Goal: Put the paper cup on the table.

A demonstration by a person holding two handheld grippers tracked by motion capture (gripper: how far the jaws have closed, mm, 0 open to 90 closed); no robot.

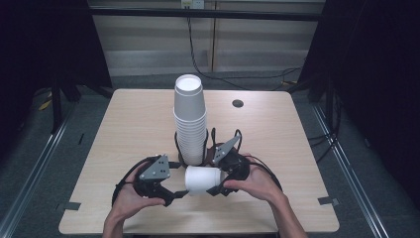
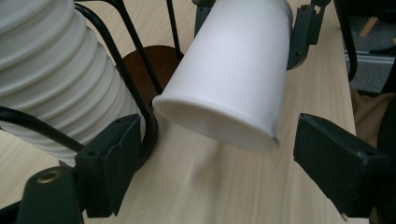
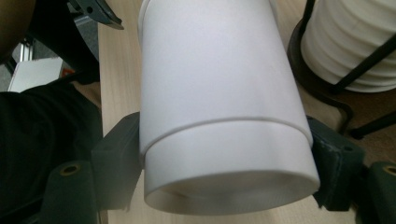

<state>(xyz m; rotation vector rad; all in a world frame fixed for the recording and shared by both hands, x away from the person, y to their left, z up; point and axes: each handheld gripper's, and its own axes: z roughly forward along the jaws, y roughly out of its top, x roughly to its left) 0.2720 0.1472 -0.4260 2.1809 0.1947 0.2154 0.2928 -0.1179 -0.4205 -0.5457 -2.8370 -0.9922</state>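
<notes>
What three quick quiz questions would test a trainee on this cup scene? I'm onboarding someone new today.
1. True or false: the right gripper is clamped on the white cup.
2. Where does the cup stack stand? A) in a black wire holder B) loose on the floor C) in a box
3. Do the left gripper jaws press on the cup?

Key: 1 true; 2 A; 3 no, they stand apart on either side of its end, not touching.

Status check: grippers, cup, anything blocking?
Right gripper clamped on white cup, cup on its side. Left gripper open, clear of it. Cup stack just behind.
</notes>
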